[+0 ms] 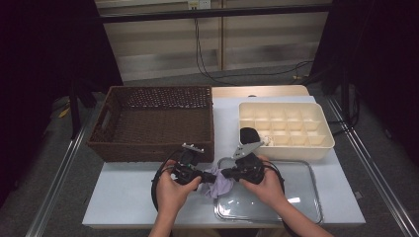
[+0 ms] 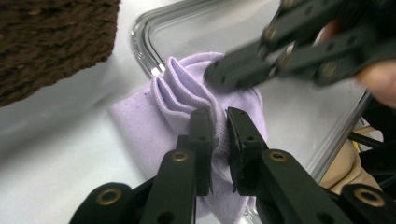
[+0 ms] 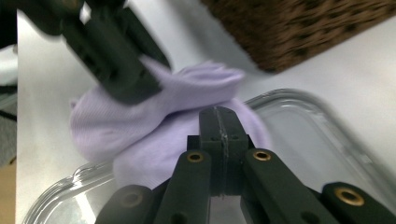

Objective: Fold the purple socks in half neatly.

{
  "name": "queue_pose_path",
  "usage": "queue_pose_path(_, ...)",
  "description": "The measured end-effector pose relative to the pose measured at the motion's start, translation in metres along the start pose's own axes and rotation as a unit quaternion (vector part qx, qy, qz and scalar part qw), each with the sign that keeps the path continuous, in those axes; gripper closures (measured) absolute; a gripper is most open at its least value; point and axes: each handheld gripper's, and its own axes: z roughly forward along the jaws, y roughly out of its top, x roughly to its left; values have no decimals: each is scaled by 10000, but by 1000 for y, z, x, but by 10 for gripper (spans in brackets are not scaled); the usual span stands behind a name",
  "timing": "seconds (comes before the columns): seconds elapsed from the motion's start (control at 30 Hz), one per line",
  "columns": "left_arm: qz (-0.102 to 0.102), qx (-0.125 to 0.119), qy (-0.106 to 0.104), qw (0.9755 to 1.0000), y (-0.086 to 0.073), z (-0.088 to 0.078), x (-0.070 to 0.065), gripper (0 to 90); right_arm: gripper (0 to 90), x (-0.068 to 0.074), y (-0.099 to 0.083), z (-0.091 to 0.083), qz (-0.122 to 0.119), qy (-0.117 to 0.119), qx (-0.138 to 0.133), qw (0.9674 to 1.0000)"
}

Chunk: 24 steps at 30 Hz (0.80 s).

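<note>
**Both grippers on the lilac cloth**

Your left gripper (image 2: pixel 219 122) pinches a fold of the lilac cloth (image 2: pixel 187 100), which lies over the clear tray's (image 1: pixel 306 197) left rim on the white table (image 1: pixel 123 192). Your right gripper (image 3: pixel 219 122) has its jaws pressed together on the cloth's other end.

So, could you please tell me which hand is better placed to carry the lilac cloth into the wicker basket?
Probably the left: its tongs pinch the lilac cloth, and it sits nearer the wicker basket.
</note>
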Motion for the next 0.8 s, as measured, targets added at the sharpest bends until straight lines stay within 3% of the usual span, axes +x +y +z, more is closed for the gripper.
queue_pose_path(0.17, 28, -40, 9, 10000, 0, 0, -1, 808, 900, -7, -1, -9, 42, -136, 22, 9999)
queue_pose_path(0.23, -8, -175, -10, 9998, 1, 0, -5, 808, 900, -8, -4, -7, 77, -141, 99, 9998)
queue_pose_path(0.27, 129, -141, 8, 9998, 1, -2, -6, 808, 900, -7, -8, -3, 68, -146, 174, 9997)
queue_pose_path(0.5, 284, -230, -54, 9993, 5, 2, -15, 804, 900, -5, -11, 1, 90, -105, 206, 9997)
queue_pose_path(0.8, 400, 28, -20, 9992, 2, 20, -14, 772, 900, -7, -8, -4, 51, -192, 132, 9997)
